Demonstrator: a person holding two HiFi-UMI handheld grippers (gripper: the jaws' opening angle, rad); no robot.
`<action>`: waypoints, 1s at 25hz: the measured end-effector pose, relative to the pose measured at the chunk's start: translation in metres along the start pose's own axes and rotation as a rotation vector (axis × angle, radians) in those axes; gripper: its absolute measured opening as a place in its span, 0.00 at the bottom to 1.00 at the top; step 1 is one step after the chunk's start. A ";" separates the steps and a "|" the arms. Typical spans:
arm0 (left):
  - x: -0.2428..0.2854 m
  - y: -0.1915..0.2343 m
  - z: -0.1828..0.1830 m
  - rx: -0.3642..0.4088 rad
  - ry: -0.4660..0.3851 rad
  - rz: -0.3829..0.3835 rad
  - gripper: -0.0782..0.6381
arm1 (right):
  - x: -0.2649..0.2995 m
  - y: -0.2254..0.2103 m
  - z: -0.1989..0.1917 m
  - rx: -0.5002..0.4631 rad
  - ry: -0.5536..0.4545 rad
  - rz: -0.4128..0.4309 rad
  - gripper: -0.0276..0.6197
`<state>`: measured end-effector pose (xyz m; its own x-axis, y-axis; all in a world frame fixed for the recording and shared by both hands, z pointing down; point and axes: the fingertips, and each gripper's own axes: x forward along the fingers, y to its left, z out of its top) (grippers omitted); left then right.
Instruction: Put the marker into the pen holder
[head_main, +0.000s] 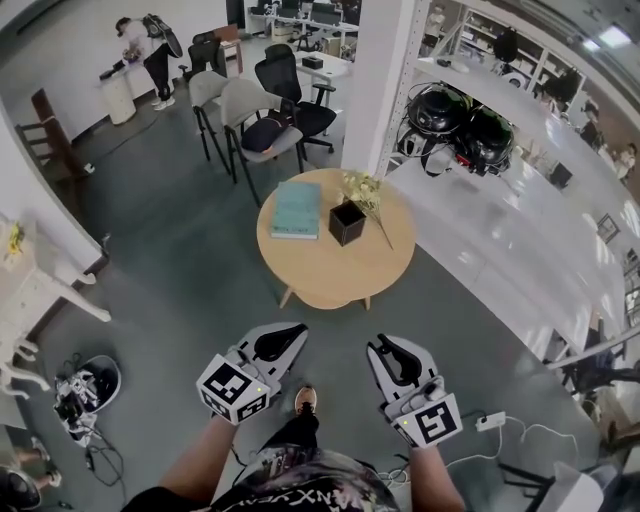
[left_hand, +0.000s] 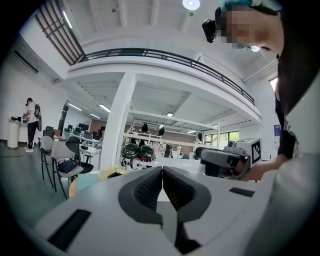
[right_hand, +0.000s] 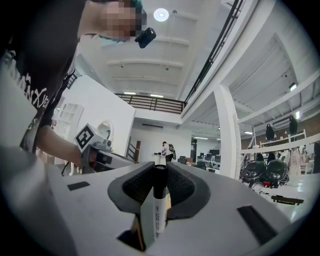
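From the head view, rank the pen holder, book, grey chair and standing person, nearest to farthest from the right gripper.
1. Pen holder, black, on the round table, nearest the right gripper.
2. Book, teal, to its left.
3. Grey chair, beyond the table.
4. Standing person, far upper left.

The left claw (head_main: 288, 335) and right claw (head_main: 386, 348) are pale grey, each with black ribbed pads (left_hand: 150, 187) and a black-and-white marker cube (head_main: 232, 388). The shirt (head_main: 300, 488) is black with white lettering.

Book (head_main: 296, 209) left of pen holder (head_main: 347, 222) on round table (head_main: 330, 275), chairs (head_main: 262, 120) behind
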<state>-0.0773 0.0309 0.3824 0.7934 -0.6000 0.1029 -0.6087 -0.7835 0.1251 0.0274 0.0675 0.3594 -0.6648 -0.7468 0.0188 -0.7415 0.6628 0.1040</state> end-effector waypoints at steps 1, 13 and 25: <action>0.004 0.006 0.002 -0.002 0.001 -0.002 0.14 | 0.006 -0.004 0.001 0.001 0.003 -0.002 0.15; 0.043 0.077 0.017 -0.039 -0.002 -0.035 0.14 | 0.080 -0.045 0.005 -0.001 0.031 -0.023 0.15; 0.075 0.119 0.025 -0.037 -0.001 -0.074 0.14 | 0.118 -0.073 0.003 -0.003 0.044 -0.063 0.15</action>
<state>-0.0898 -0.1116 0.3805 0.8362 -0.5408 0.0913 -0.5482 -0.8191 0.1689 0.0023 -0.0690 0.3513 -0.6120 -0.7889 0.0553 -0.7817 0.6140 0.1092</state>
